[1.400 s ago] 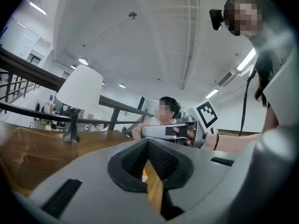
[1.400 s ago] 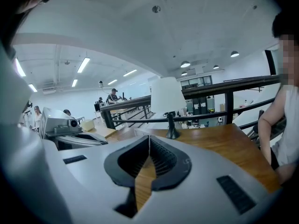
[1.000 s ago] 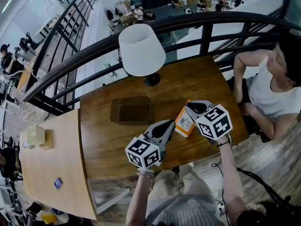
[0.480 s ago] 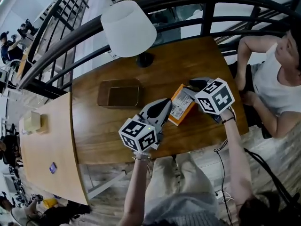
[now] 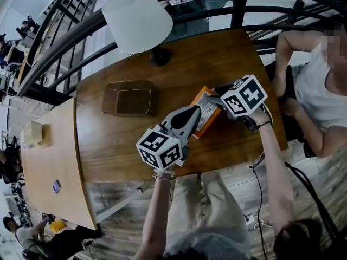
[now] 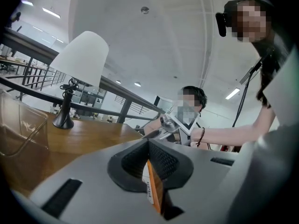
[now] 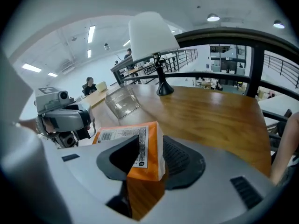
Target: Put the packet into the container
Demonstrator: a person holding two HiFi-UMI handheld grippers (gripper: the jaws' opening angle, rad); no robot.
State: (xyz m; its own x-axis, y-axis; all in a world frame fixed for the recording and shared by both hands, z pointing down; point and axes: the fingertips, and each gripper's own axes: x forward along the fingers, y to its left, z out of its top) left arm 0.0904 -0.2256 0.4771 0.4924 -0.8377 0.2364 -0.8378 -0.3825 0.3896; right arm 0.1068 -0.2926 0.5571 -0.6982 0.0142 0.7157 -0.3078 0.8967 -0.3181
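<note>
An orange packet (image 5: 205, 112) with a white label is held above the wooden table (image 5: 108, 140), between the two grippers. My left gripper (image 5: 193, 114) is shut on the packet's near edge; in the left gripper view the thin orange edge (image 6: 154, 190) sits pinched between the dark pads. My right gripper (image 5: 214, 98) has the packet's other end (image 7: 142, 157) between its jaws, which are opening, and its pads no longer press on it. The clear plastic container (image 5: 127, 97) stands on the table to the left, also seen in the right gripper view (image 7: 122, 101).
A table lamp with a white shade (image 5: 136, 16) stands behind the container. A person in a white top (image 5: 320, 91) sits at the table's right end. A black railing (image 5: 81, 34) runs along the far edge. A lighter table (image 5: 49, 167) adjoins on the left.
My left gripper has moved up to the packet and closed on its edge. The right gripper's jaws have spread apart around the packet. The head view has shifted, so the table sits higher in it.
</note>
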